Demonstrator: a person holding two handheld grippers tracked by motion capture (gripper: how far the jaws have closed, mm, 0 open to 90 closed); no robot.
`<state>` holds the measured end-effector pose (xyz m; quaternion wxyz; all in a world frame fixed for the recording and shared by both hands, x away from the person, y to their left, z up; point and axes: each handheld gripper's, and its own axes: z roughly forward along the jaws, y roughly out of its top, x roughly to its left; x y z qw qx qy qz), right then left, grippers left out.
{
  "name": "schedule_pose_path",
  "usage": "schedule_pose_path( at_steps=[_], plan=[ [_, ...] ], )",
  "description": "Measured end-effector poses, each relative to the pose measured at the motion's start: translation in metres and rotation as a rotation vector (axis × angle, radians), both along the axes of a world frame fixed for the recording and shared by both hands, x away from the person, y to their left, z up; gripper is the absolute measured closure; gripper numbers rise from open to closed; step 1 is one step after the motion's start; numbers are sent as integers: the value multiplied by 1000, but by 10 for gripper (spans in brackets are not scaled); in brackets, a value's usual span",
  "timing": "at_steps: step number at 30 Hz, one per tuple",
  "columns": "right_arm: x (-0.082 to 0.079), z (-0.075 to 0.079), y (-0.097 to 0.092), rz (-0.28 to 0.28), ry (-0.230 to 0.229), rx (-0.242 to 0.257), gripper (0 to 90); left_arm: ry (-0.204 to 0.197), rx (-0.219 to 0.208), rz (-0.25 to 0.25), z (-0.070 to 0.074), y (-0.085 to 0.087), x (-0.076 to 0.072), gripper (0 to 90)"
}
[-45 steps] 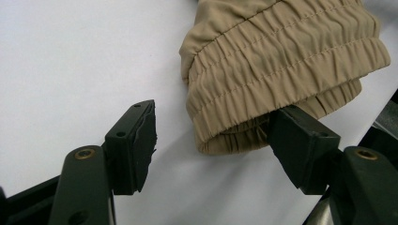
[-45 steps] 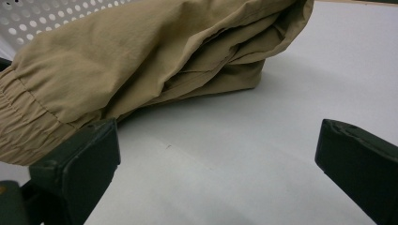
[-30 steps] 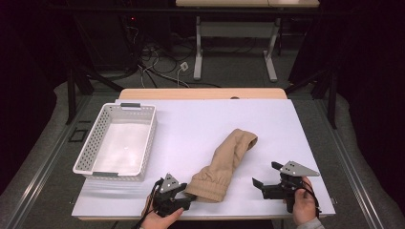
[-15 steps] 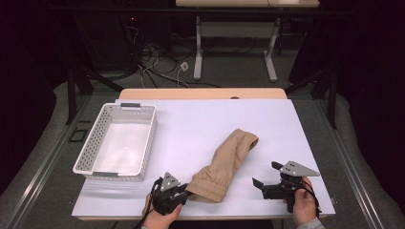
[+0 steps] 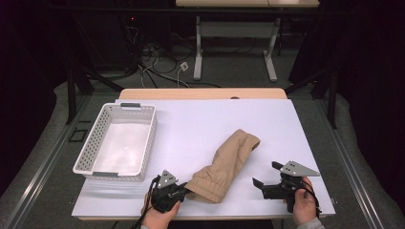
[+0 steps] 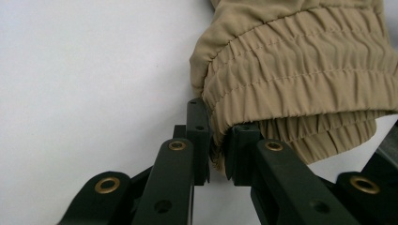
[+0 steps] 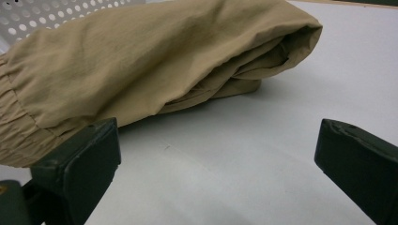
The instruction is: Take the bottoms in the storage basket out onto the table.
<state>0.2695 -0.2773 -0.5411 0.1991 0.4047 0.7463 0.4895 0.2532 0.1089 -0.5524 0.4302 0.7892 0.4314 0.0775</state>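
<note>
Lying slantwise in the lower centre of the high view, a tan garment (image 5: 224,164) of thin, matte woven cloth is seen on the white table (image 5: 200,119), folded into a long, soft roll. Its lower end is gathered into a ribbed elastic band with rows of stitching, shown large across the upper right of the left gripper view (image 6: 300,75); its far end is a smooth rounded fold, seen at the upper right of the right gripper view (image 7: 178,51).

The left gripper (image 5: 184,192), at the lower left of centre in the high view, is clamped on the edge of that elastic band: its jaws have just been closing, and in its own view (image 6: 217,145) a thin pinch of cloth is held between the flat black pads. How much cloth is caught is hidden by the pads themselves.

The right gripper (image 5: 266,175) is held at the lower right of the high view, near the garment but apart from it. Its blocky, matte pads are spread wide at the two lower corners of its own view (image 7: 216,154), with bare table between them.

A white plastic basket (image 5: 86,150) with perforated walls and grey handles stands at the left; a strip of it is cut off at the upper left of the right gripper view. What kind of garment this is cannot be made out.
</note>
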Motion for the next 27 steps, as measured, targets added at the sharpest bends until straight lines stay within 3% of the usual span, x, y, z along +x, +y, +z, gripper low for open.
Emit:
schedule_pose_path(
  at_steps=[2,13,21,27],
  plan=[
    [0,0,0,-1,-3,-1,4,-1,-27,2,6,2,0,827],
    [0,0,0,-10,2,-7,4,-51,-85,-3,34,7,2,834],
    [0,0,0,-14,1,-4,4,-95,-159,15,64,9,9,836],
    [0,0,0,-16,3,2,4,-123,-165,23,84,9,15,836]
  ],
)
